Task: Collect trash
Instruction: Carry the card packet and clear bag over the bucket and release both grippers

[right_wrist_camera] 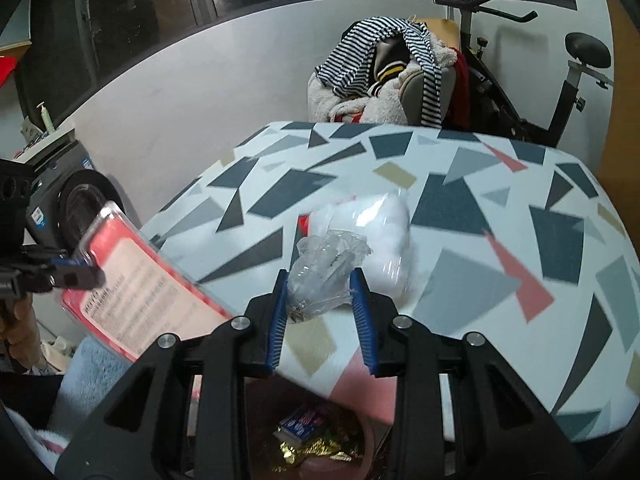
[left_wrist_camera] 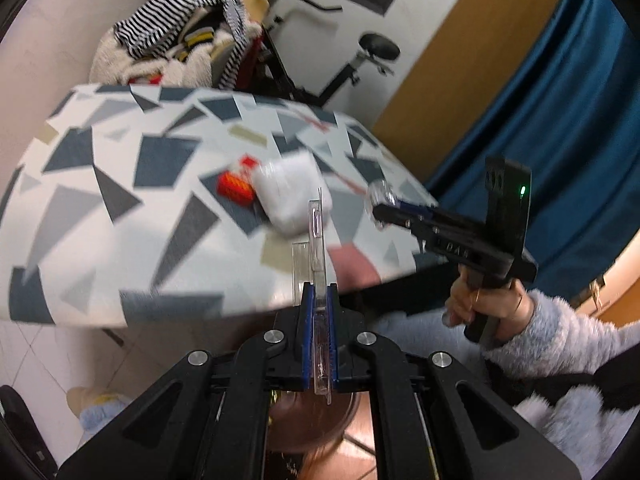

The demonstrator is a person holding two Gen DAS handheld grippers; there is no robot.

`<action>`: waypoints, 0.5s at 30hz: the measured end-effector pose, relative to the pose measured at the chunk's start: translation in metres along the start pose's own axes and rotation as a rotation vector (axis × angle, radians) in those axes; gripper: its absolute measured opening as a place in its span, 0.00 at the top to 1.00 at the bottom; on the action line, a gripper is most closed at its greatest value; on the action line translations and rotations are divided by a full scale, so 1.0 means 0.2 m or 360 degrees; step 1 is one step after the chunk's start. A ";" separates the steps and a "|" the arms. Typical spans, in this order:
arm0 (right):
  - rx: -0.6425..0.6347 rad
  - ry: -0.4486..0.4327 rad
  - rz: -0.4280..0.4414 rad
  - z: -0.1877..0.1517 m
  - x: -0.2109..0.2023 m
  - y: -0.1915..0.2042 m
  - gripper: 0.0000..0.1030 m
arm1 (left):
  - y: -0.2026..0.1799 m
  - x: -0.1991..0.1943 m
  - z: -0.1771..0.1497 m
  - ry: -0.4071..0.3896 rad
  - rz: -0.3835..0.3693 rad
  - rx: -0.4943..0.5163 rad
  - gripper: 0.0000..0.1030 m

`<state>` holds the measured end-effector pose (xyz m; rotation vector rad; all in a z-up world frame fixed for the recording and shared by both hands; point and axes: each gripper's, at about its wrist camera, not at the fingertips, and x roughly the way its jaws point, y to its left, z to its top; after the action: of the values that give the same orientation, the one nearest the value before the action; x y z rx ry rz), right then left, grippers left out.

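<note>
Left gripper (left_wrist_camera: 320, 320) clamping blister pack (left_wrist_camera: 318, 248) edge-on, long axis pointing forward

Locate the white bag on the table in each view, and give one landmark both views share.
Left wrist: white bag lies mid-frame on the table, just beyond the clear package in the left gripper.
Right wrist: white bag lies at centre, behind the crumpled plastic in the right gripper.
Shared landmark: striped cloth behind the table.

Flat clear blister pack (left_wrist_camera: 318, 264) with a red card is standing edge-on, crumpled clear plastic (right_wrist_camera: 326, 276) is bunching up, white bag (right_wrist_camera: 380, 224) and red-orange wrapper (left_wrist_camera: 236, 188) are lying mid-bench.
</note>
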<state>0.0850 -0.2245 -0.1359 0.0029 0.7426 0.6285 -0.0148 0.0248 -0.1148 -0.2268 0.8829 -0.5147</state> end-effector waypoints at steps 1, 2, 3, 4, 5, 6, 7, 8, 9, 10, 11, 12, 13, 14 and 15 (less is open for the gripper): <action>0.0000 0.0005 -0.0002 -0.03 -0.01 0.01 0.68 | -0.01 0.02 -0.04 0.0024 0.0002 0.0017 0.94; 0.0003 0.0007 -0.0002 -0.05 -0.01 0.01 0.68 | -0.02 0.05 -0.07 0.0046 0.0003 0.0032 0.94; 0.0012 0.0015 0.0001 -0.09 -0.01 0.02 0.68 | -0.02 0.07 -0.10 0.0061 0.0003 0.0039 0.94; 0.0024 0.0025 0.0005 -0.13 -0.01 0.02 0.68 | -0.02 0.10 -0.12 0.0080 0.0006 0.0044 0.94; 0.0028 0.0029 0.0005 -0.14 -0.01 0.02 0.68 | -0.02 0.14 -0.15 0.0103 0.0008 0.0044 0.94; 0.0048 0.0046 0.0004 -0.19 -0.01 0.02 0.68 | -0.01 0.17 -0.18 0.0123 0.0008 0.0040 0.94; 0.0058 0.0054 0.0005 -0.21 -0.01 0.02 0.68 | -0.01 0.20 -0.21 0.0148 0.0012 0.0043 0.94; 0.0066 0.0059 0.0007 -0.22 -0.01 0.02 0.68 | -0.01 0.24 -0.23 0.0173 0.0022 0.0057 0.94; 0.0083 0.0070 0.0007 -0.26 -0.01 0.02 0.68 | -0.01 0.28 -0.25 0.0195 0.0033 0.0070 0.94; 0.0090 0.0078 0.0006 -0.27 -0.01 0.02 0.68 | -0.01 0.32 -0.28 0.0230 0.0055 0.0085 0.94; 0.0095 0.0086 0.0003 -0.29 -0.01 0.01 0.68 | 0.00 0.35 -0.30 0.0247 0.0069 0.0092 0.94; 0.0099 0.0097 -0.0005 -0.32 -0.01 0.02 0.68 | 0.00 0.38 -0.31 0.0264 0.0081 0.0098 0.94; 0.0098 0.0101 -0.0008 -0.34 -0.01 0.01 0.68 | 0.01 0.41 -0.32 0.0285 0.0097 0.0100 0.94; 0.0100 0.0111 -0.0014 -0.36 -0.01 0.01 0.68 | 0.03 0.45 -0.34 0.0308 0.0111 0.0100 0.94; 0.0105 0.0118 -0.0017 -0.38 0.00 0.01 0.68 | 0.04 0.48 -0.36 0.0326 0.0124 0.0099 0.94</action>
<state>0.0358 -0.2398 -0.1913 0.0366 0.8342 0.5962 -0.0189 -0.0165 -0.2269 -0.0833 1.0688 -0.4981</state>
